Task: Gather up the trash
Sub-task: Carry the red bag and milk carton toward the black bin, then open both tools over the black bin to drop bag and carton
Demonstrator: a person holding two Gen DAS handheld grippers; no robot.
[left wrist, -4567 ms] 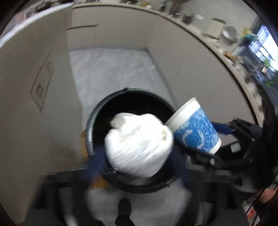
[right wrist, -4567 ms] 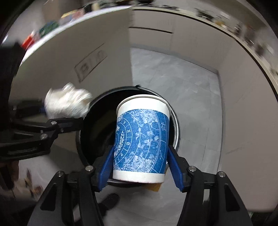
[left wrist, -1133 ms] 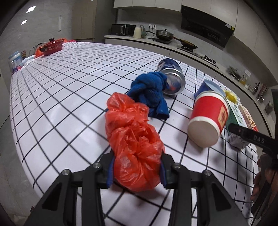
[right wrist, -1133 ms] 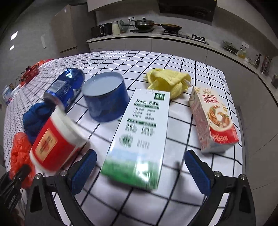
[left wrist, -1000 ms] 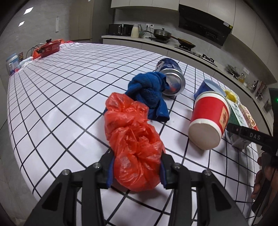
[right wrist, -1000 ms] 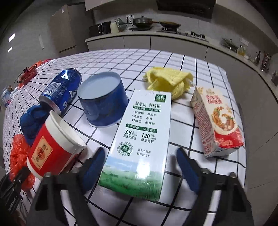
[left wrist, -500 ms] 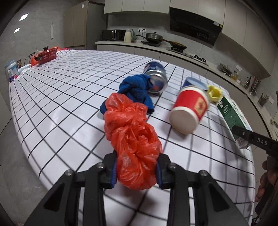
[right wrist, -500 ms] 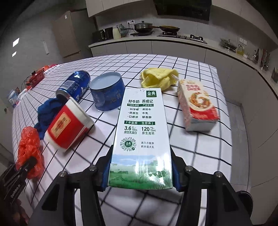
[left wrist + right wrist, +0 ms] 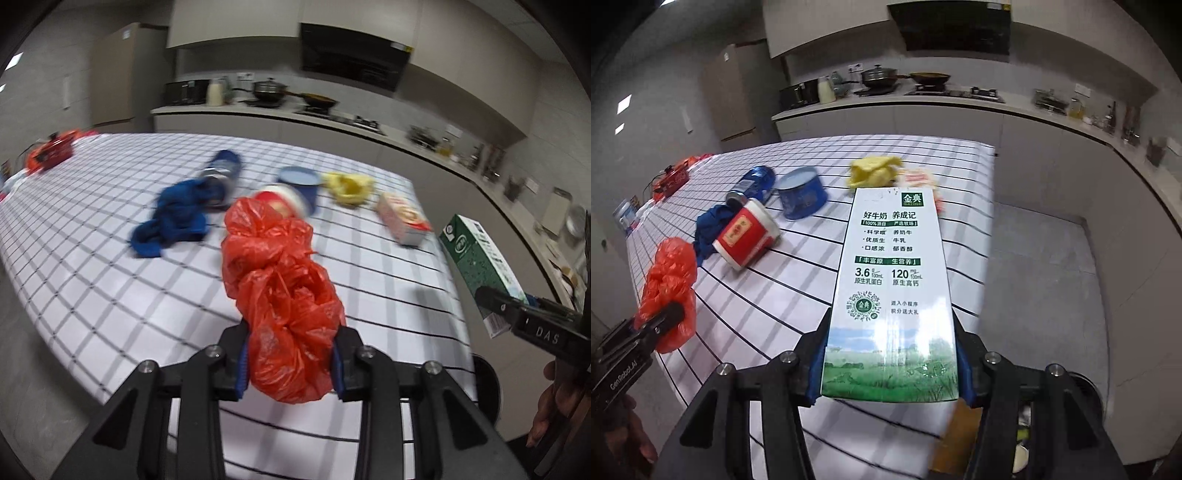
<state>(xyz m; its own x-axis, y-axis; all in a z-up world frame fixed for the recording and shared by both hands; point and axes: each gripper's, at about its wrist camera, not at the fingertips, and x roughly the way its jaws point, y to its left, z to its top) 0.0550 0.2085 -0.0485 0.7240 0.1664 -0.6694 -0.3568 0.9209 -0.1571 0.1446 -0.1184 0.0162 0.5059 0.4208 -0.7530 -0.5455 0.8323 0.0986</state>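
Note:
My left gripper (image 9: 291, 363) is shut on a crumpled red plastic bag (image 9: 280, 295) and holds it above the near edge of the checked table (image 9: 92, 236). My right gripper (image 9: 888, 373) is shut on a green and white milk carton (image 9: 892, 280), lifted off the table near its right edge. The carton (image 9: 480, 266) also shows at the right of the left wrist view. The bag (image 9: 670, 284) shows at the left of the right wrist view. The black trash bin (image 9: 1082, 387) stands on the floor below, partly hidden.
On the table lie a red paper cup (image 9: 746, 232), a blue cloth (image 9: 173, 218), a blue can (image 9: 753, 184), a blue round tub (image 9: 801, 195), a yellow cloth (image 9: 873, 170) and a pink carton (image 9: 402, 218). A kitchen counter (image 9: 960, 99) runs behind.
Both grippers have lifted their loads and pulled back from the table towards its near right edge. The views now look from higher and further off, with the floor and bin coming into sight.

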